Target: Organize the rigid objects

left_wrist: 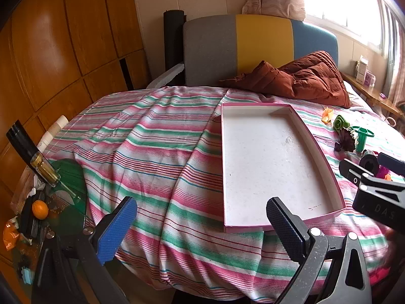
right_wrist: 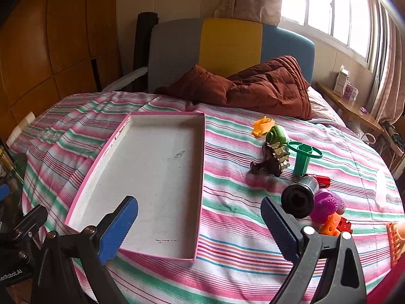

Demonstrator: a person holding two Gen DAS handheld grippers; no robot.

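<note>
A shallow pink-rimmed white tray (left_wrist: pixel 316 136) (right_wrist: pixel 101 157) lies empty on the striped bedspread. To its right sit small toys: an orange piece (right_wrist: pixel 263 125), a green ring piece (right_wrist: pixel 277 134), a dark brown figure (right_wrist: pixel 272 162), a green spool (right_wrist: pixel 303 159), a black-and-silver cylinder (right_wrist: pixel 300 197), a purple perforated ball (right_wrist: pixel 327 204) and orange and red blocks (right_wrist: pixel 335 224). My left gripper (left_wrist: pixel 200 228) hangs open over the bed, left of the tray's near corner. My right gripper (right_wrist: pixel 200 228) stands open above the tray's near right corner, nothing between its fingers.
A rust-brown quilt (right_wrist: pixel 265 86) lies by the grey, yellow and blue headboard (right_wrist: pixel 227 45). A cluttered side table with a dark bottle (left_wrist: pixel 33 159) and an orange (left_wrist: pixel 40 209) stands left of the bed. A wooden shelf (right_wrist: pixel 351 106) runs under the window.
</note>
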